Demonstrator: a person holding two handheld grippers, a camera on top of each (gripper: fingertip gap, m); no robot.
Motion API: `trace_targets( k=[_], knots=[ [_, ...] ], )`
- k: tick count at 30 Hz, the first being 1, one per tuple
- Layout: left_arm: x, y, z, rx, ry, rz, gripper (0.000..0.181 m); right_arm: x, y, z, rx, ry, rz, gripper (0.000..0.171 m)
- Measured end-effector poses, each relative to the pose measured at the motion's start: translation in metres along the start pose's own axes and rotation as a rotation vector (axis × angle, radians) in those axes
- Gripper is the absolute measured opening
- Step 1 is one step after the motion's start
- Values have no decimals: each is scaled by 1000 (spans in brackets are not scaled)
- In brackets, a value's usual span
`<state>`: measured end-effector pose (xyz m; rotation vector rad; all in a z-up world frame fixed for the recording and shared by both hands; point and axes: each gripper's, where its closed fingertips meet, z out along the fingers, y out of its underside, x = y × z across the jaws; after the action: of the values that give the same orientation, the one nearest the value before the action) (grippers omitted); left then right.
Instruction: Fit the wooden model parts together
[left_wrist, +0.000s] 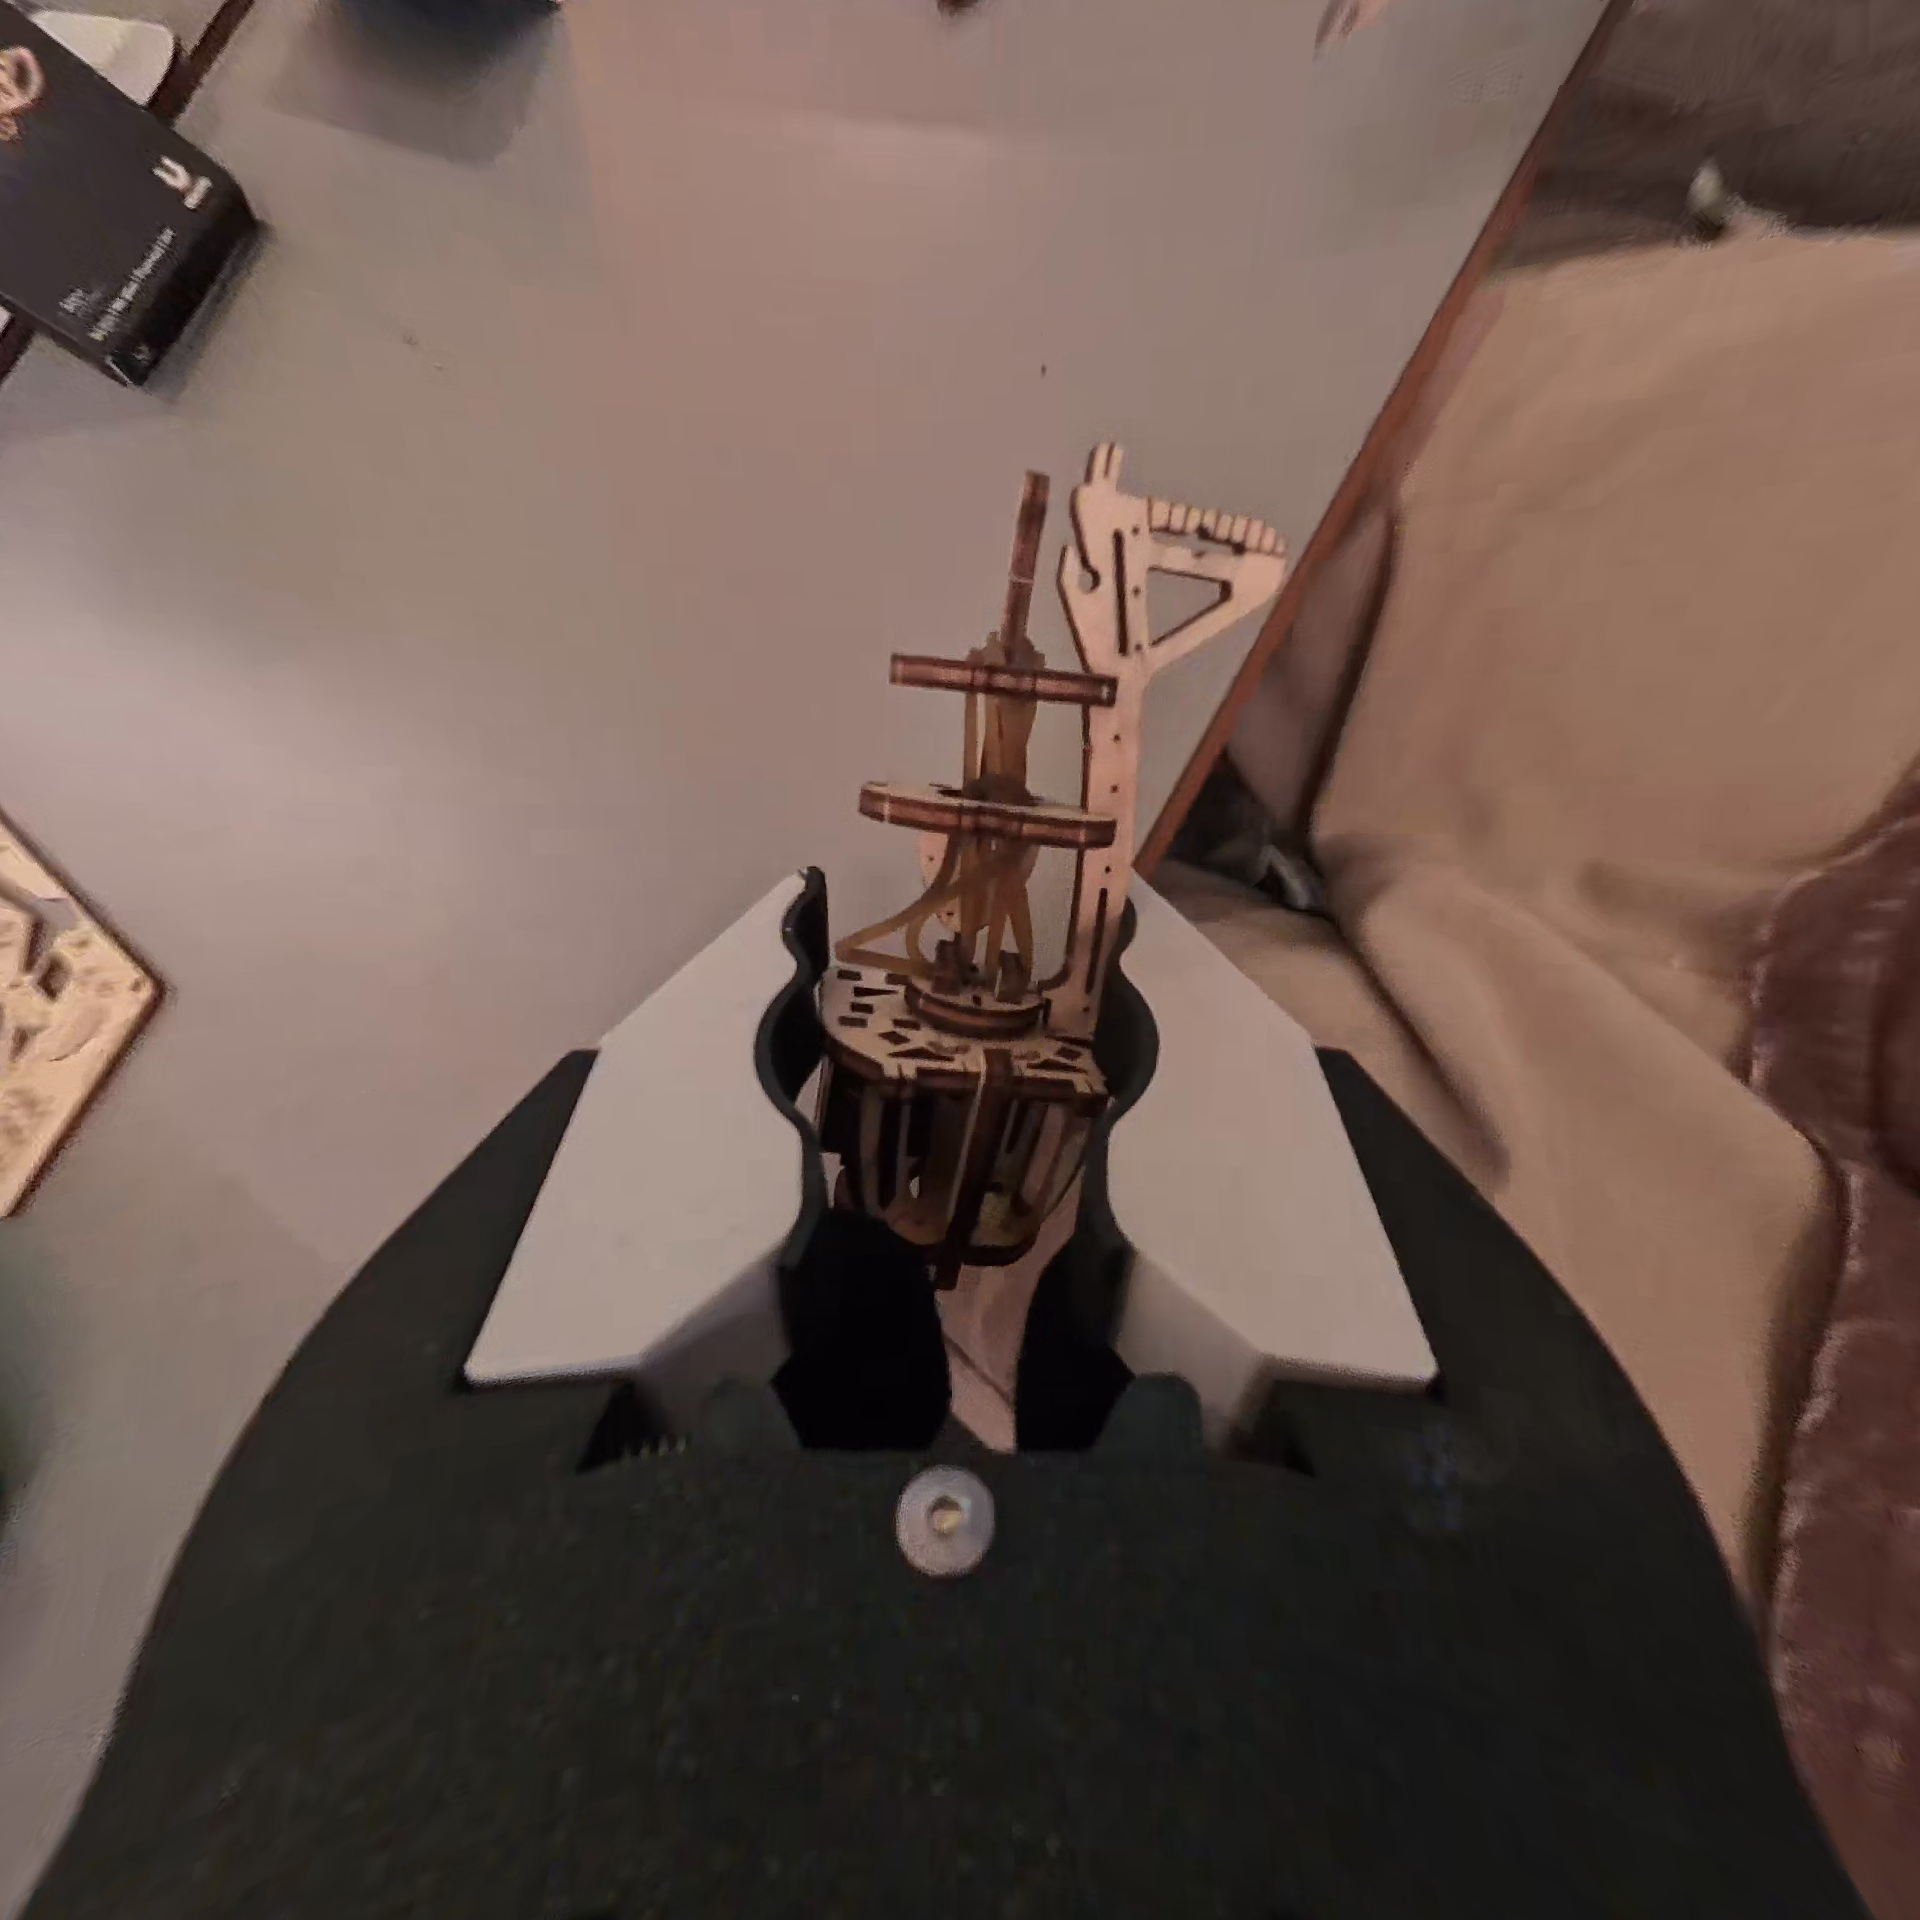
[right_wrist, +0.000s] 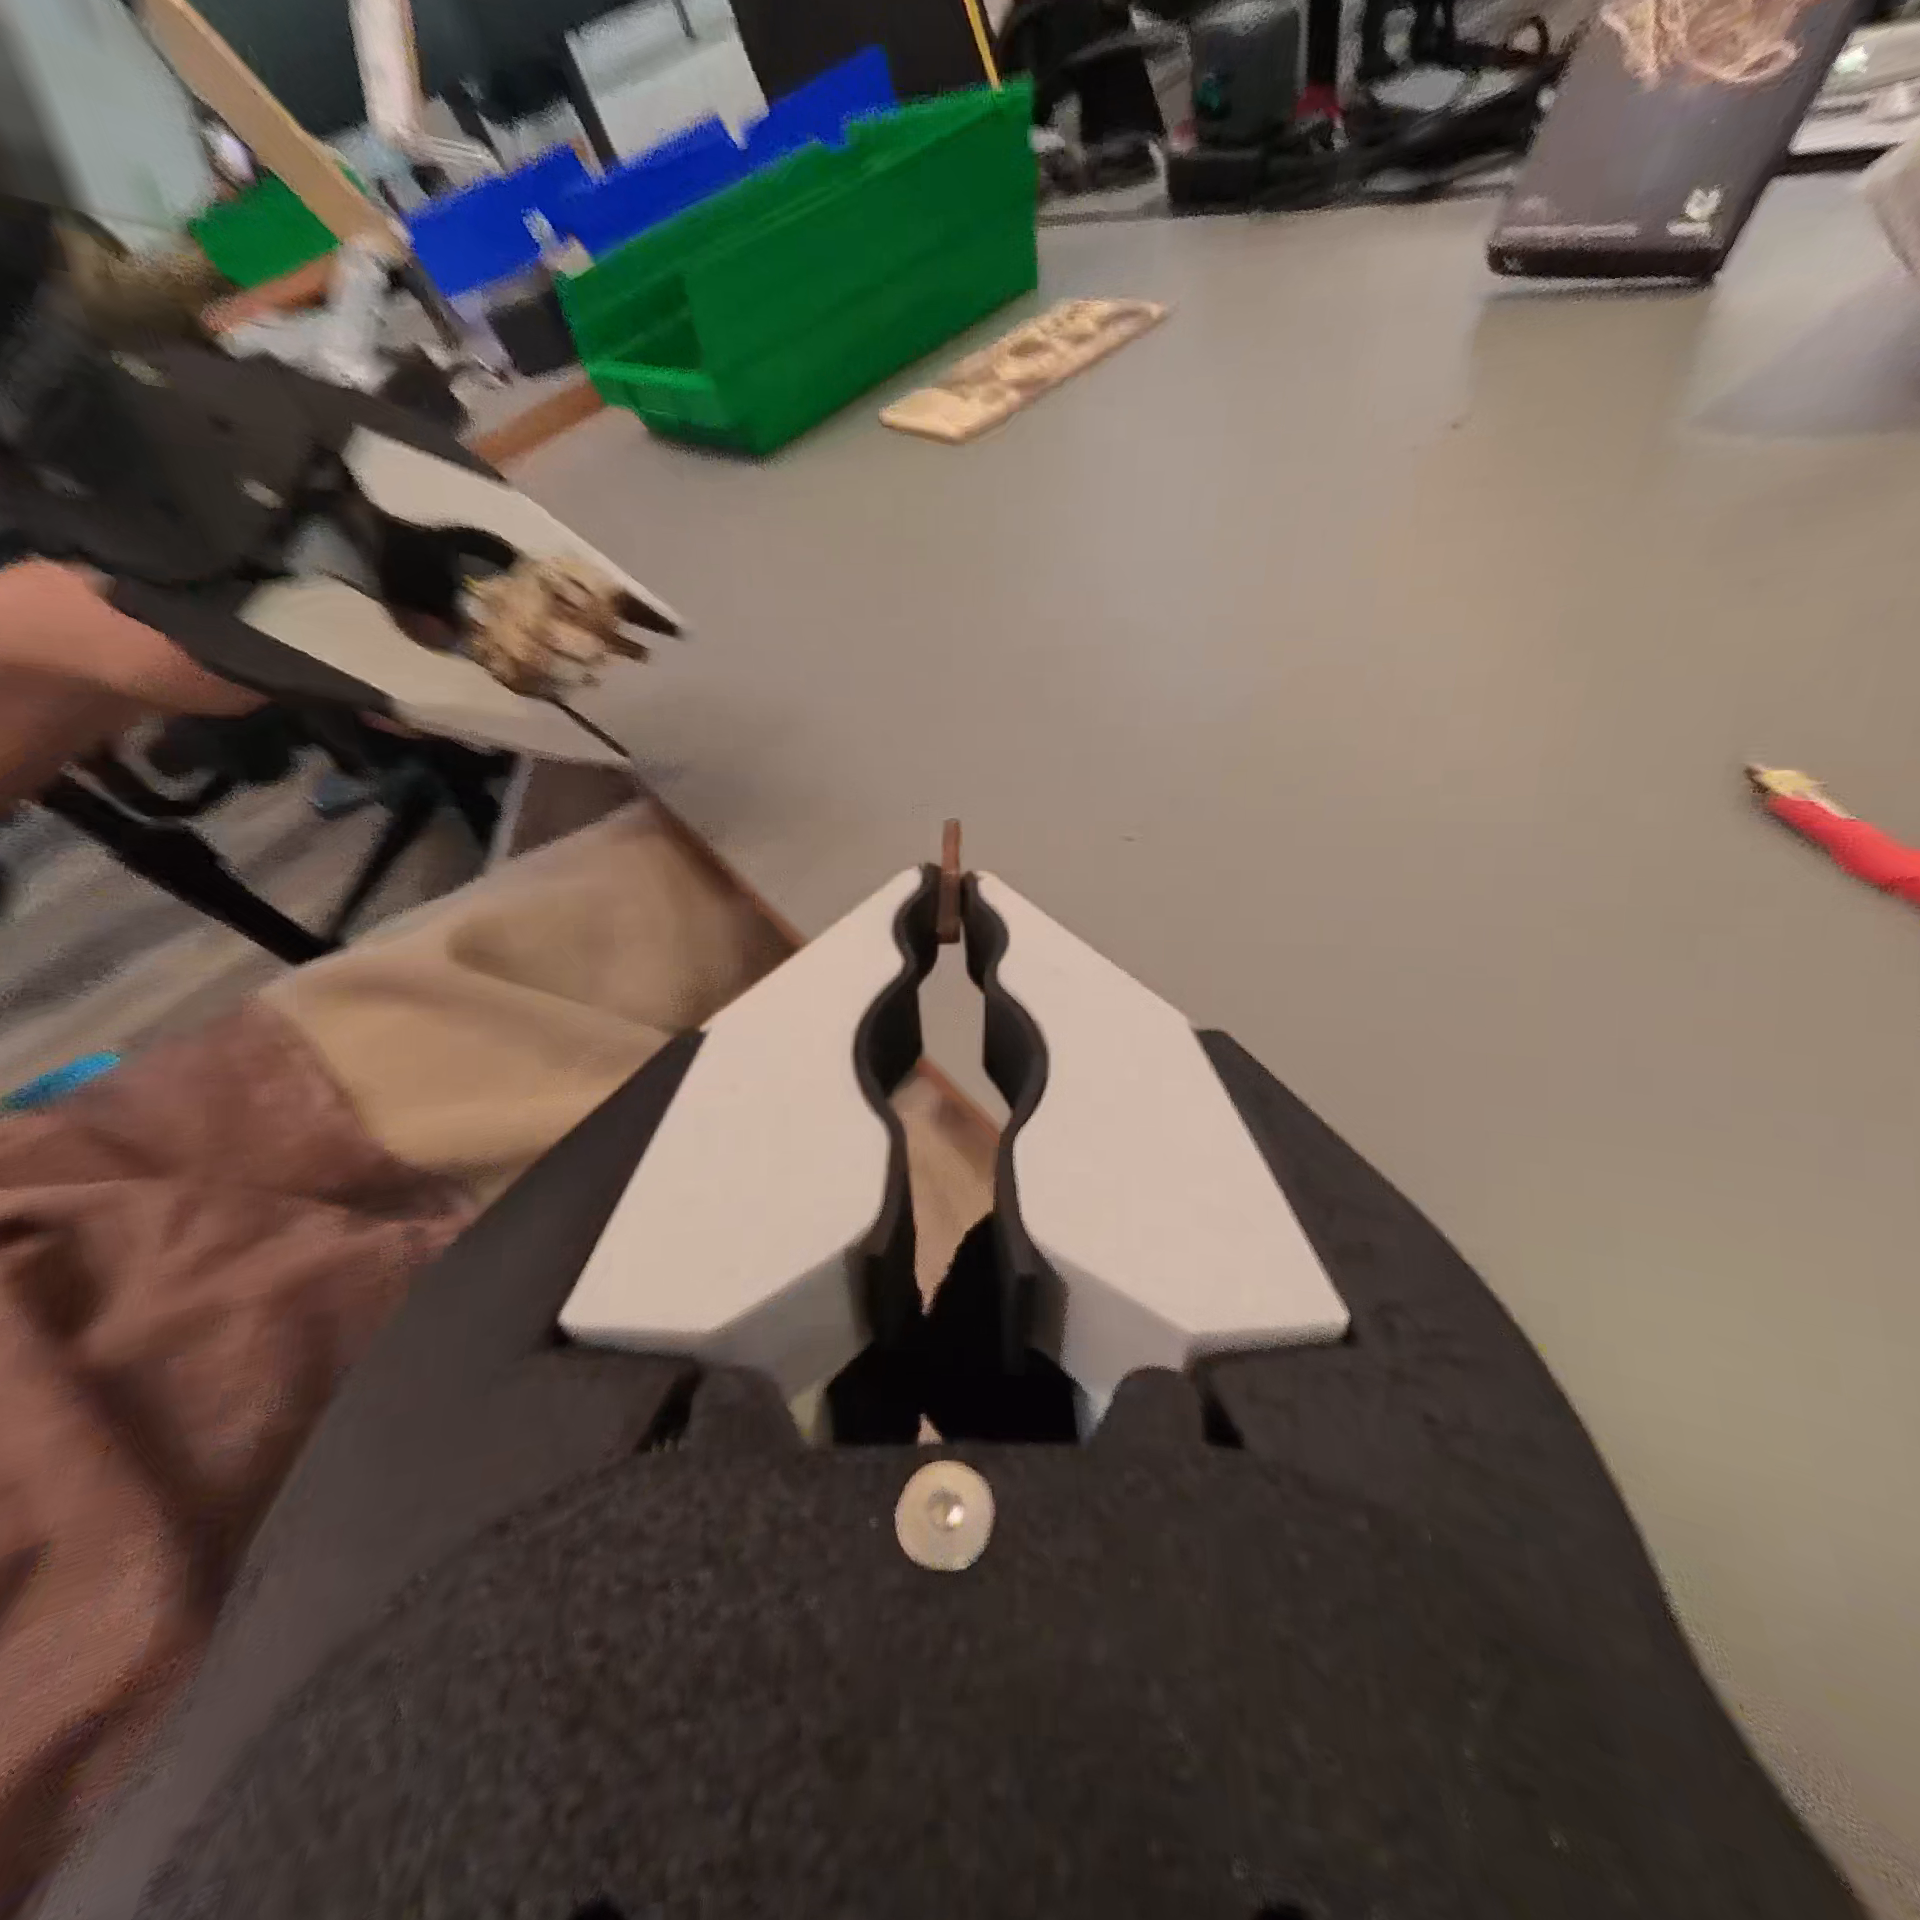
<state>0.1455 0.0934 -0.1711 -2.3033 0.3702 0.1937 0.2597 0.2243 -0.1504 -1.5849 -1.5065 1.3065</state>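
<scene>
Fingers of the left gripper (left_wrist: 961, 977) are clamping the base of the wooden ship model (left_wrist: 987, 935), holding it above the grey table (left_wrist: 416, 623). The right gripper (right_wrist: 951, 894) is pinching a thin brown piece (right_wrist: 951, 878), probably wood, at its tips over the table.

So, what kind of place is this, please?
Probably a workshop or lab. Green and blue storage bins stand by a grey worktable, with cluttered equipment behind. A wooden parts sheet lies on the table.
</scene>
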Motion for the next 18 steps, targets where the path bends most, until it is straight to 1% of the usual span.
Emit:
trace_targets(
  k=[2, 5, 8, 11, 12, 14, 15, 16, 17, 18],
  knots=[
    [-7, -7, 2, -5, 61, -68, 48, 19, 11, 19, -105, 36, -102, 1],
    [-25, -10, 15, -58, 121, -108, 48, 34, 9, 48, -171, 32, -219, 1],
    [-57, -6, 39, -136, 82, -106, 48, 46, -8, 73, -170, 37, -239, 1],
    [-72, -9, 64, -144, 74, -92, 48, 60, -15, 93, -195, 26, -203, 3],
    [-76, -9, 70, -145, 52, -55, 48, 63, -16, 99, -200, 19, -201, 9],
    [-83, -8, 79, -153, -10, 37, 49, 69, -19, 109, -200, 9, -227, 25],
    [-85, -10, 82, -141, -38, 77, 49, 73, -21, 112, -191, 24, -238, 36],
    [-83, -12, 86, -131, -44, 95, 49, 81, -26, 113, -175, 64, -243, 54],
    [-78, -12, 89, -130, -24, 93, 54, 91, -32, 111, -155, 114, -255, 65],
    [-74, -14, 92, -122, -9, 68, 67, 101, -38, 105, -133, 169, -278, 66]
  ],
)
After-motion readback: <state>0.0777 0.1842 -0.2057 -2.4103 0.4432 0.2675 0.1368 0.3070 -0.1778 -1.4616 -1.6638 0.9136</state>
